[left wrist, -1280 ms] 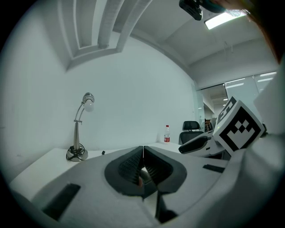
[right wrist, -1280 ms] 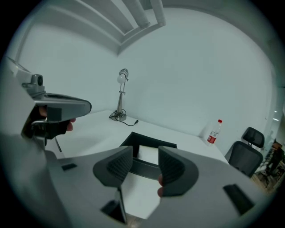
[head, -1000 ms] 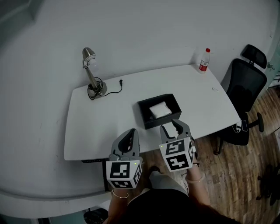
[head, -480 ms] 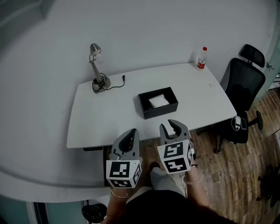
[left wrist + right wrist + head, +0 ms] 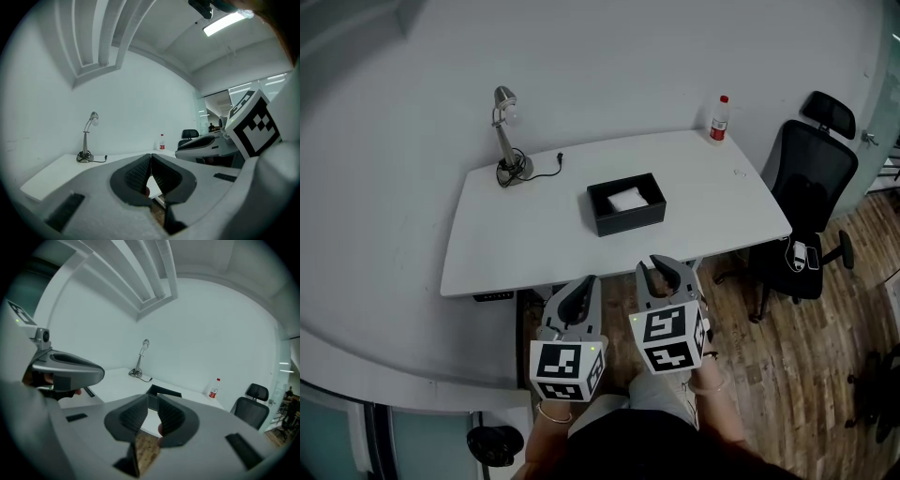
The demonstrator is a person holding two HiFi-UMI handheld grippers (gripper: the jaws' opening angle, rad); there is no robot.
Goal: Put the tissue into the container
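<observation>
Head view: both grippers sit short of the near edge of the table (image 5: 534,244), over wood floor, well apart from everything on it.
Tissue: white tissue (image 5: 627,199) lies inside the black container (image 5: 624,218), straight ahead of both jaw sets and well beyond the tips.
Left gripper (image 5: 151,157): jaws together, tips touching, nothing between them.
Right gripper (image 5: 153,401): jaws have just been closing; a narrow gap remains with nothing in it. The container shows just past its tips in the right gripper view.
Why so: with the tissue in the box and both grippers empty, the task looks done. Holding them clear of the table reads as a rest stance, and the narrowing right jaws fit a grip no longer needed.
Hand pose: hands side by side, marker cubes toward the person, jaws aimed at the table. The left lies near level; the right is tipped slightly downward.
Beyond the jaws: lamp (image 5: 508,131) far left, bottle (image 5: 719,118) far right, office chair (image 5: 806,187) off the right side. None bears on the task.
</observation>
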